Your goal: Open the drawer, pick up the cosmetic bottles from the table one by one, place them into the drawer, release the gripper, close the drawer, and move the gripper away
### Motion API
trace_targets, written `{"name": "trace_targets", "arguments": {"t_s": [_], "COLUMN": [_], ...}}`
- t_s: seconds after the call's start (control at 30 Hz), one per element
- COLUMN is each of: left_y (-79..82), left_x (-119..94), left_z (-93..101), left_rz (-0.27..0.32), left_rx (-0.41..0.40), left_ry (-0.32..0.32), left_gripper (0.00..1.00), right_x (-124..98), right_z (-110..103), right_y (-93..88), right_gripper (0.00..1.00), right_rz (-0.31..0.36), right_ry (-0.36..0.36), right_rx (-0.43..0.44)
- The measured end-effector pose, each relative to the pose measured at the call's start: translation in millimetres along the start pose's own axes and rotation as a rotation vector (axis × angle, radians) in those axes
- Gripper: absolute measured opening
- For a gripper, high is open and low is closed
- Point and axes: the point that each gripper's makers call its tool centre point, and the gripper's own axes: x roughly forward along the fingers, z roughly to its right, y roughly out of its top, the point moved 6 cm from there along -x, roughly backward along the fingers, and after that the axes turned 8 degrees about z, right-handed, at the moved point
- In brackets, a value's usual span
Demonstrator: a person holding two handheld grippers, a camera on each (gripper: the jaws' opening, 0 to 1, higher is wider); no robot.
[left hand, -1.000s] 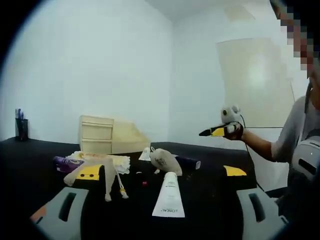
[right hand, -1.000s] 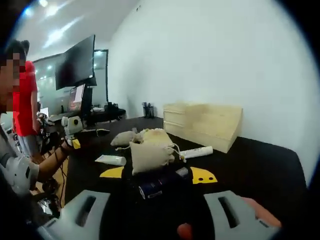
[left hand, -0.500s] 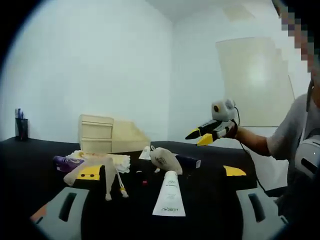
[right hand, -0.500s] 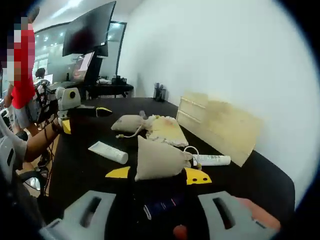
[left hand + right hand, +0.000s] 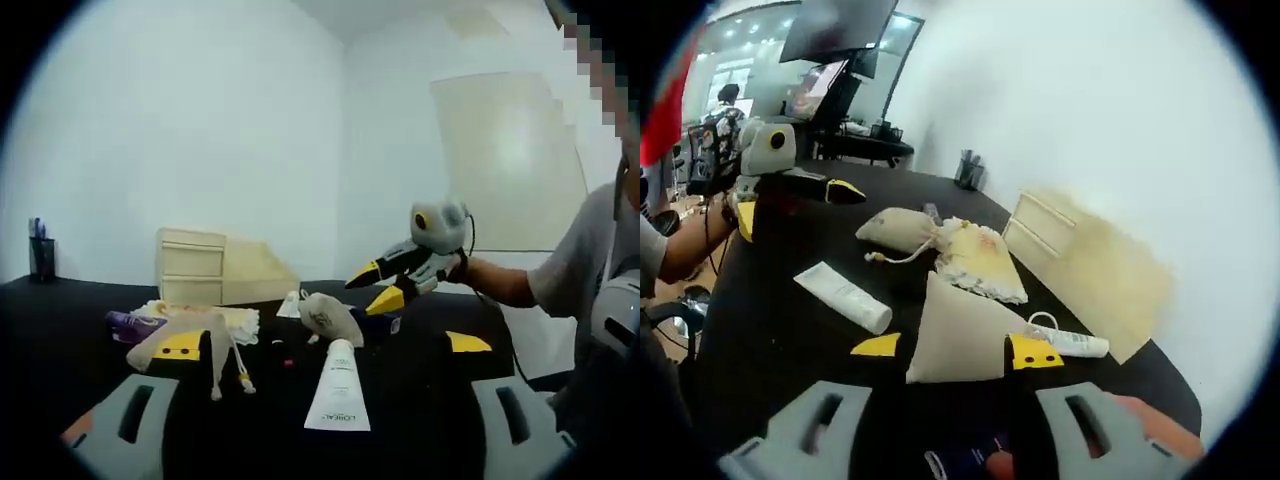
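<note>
In the left gripper view, my left gripper is resting wide open and empty, a white L'Oreal tube between its jaws. At two o'clock, my right gripper has dropped toward the table, jaws parted.

In the right gripper view, the beige pouch is looming closer; the wooden drawer chest at one o'clock is still closed.

**White room, black table**

White walls meet in a corner at upper centre of the left gripper view, with a pale panel at right. A black table spans the lower frame. In the right gripper view, a dark monitor and ceiling lights sit upper left.
</note>
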Motion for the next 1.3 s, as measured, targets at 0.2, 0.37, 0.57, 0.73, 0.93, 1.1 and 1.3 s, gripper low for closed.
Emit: {"name": "trace_targets", "arguments": {"t_s": [0.2,0.37,0.57,0.73,0.93,1.1,1.3], "left_y": [-0.1,-0.1,-0.7,-1.5,-2.7,-3.0,-3.6], "left_x": [1,1,1,1,1,1,1], "left_z": [0.0,0.2,1.1,2.1,2.6,2.6,0.7], "left_rz": [-0.003,-0.005,-0.008,-0.01,-0.016,-0.016,-0.025], "left_rx": [0.002,0.004,0.006,0.008,0.009,0.007,0.005], "left_ry": [0.0,0.0,-0.001,-0.003,-0.001,0.002,0.006], "left_gripper": [0.9,0.9,0.9,0.9,0.89,0.89,0.89], "right_x": [14,24,34,42,46,41,27], "right_z": [-5,-8,-10,-13,-15,-16,-13], "right_y": [8.3,12.3,14.9,14.9,8.2,7.4,14.3], "right_gripper": [0.35,0.34,0.34,0.34,0.24,0.19,0.15], "right_rz": [0.008,0.009,0.009,0.003,-0.029,-0.025,0.036], "right_ry": [-0.032,-0.048,-0.055,-0.069,-0.068,-0.06,-0.074], "right_rx": [-0.107,-0.173,-0.208,-0.277,-0.336,-0.358,-0.41]}}
